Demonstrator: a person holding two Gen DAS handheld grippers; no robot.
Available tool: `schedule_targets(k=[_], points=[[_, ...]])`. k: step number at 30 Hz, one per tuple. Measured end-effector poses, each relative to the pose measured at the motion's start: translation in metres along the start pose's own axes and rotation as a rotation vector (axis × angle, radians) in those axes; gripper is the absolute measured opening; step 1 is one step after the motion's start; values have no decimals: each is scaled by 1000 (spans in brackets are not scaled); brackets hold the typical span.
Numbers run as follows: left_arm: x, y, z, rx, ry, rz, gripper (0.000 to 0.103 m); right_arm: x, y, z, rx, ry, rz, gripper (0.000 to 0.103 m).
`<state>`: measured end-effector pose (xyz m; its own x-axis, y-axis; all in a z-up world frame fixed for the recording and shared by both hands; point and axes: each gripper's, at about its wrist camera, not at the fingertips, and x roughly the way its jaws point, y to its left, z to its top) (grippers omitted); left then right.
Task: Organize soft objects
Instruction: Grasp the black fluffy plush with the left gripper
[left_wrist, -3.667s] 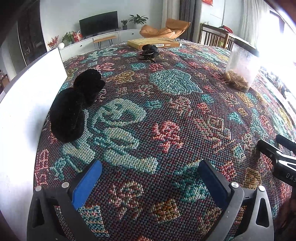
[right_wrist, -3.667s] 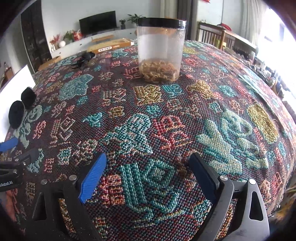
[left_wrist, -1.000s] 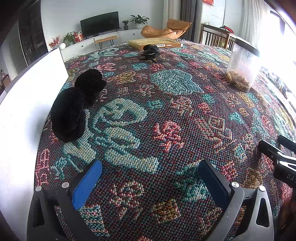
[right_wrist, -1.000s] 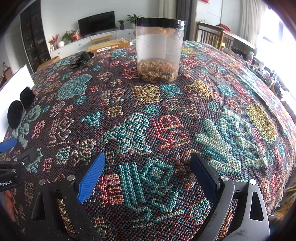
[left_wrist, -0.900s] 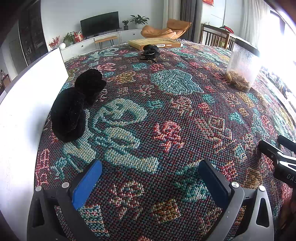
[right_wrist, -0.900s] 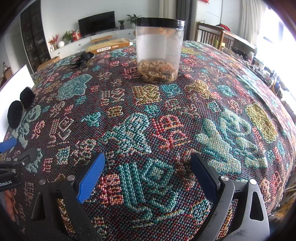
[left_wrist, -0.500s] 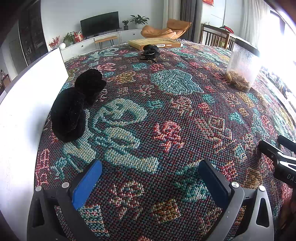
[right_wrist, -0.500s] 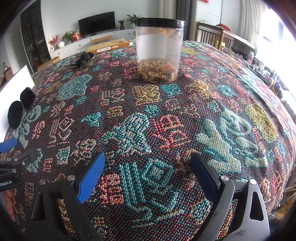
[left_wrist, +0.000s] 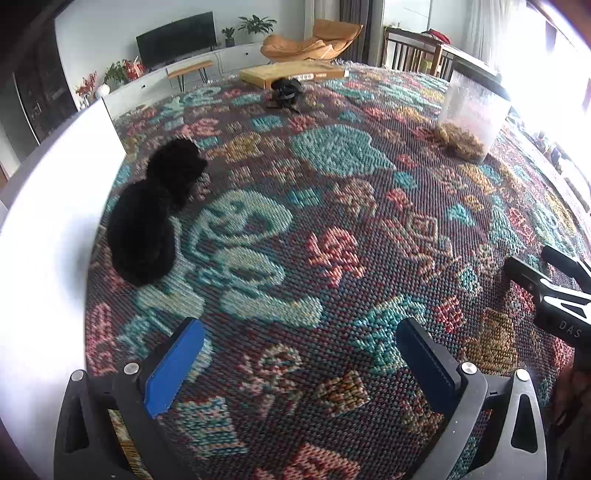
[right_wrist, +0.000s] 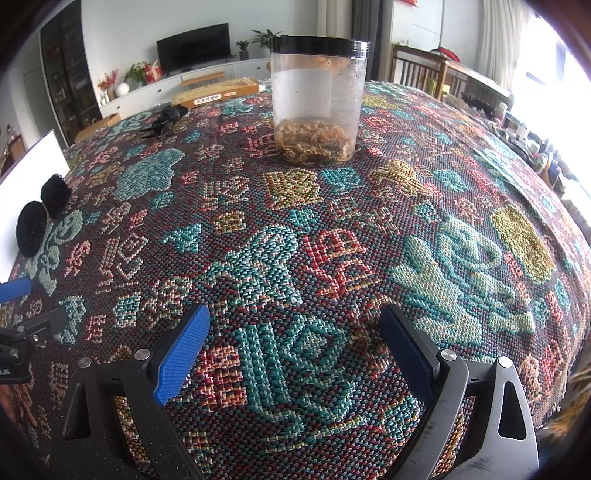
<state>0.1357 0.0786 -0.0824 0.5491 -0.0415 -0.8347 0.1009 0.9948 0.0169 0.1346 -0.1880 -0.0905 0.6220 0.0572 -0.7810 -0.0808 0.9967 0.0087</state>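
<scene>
Two fluffy black pompoms (left_wrist: 155, 218) touching on patterned woven tablecloth (left_wrist: 332, 221), left gripper (left_wrist: 299, 354) jaws apart, right gripper (right_wrist: 295, 339) jaws apart, both empty

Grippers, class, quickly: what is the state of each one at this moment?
Left gripper: open, holding nothing, above the patterned cloth.
Right gripper: open, holding nothing, pointing toward the clear jar.

Two black fuzzy pom-poms (left_wrist: 155, 218) lie touching each other on my table (left_wrist: 332, 206), against its left edge. The nearer one is larger than the rounder one behind it.
</scene>
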Motion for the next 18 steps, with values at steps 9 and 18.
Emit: schedule_targets(k=[9,18], points=[[25,72,82,-141,36,135,103,0,0,0,1,0,1,95],[52,91,65,-241,64,107,38,1,2,0,1,-2,4,95]])
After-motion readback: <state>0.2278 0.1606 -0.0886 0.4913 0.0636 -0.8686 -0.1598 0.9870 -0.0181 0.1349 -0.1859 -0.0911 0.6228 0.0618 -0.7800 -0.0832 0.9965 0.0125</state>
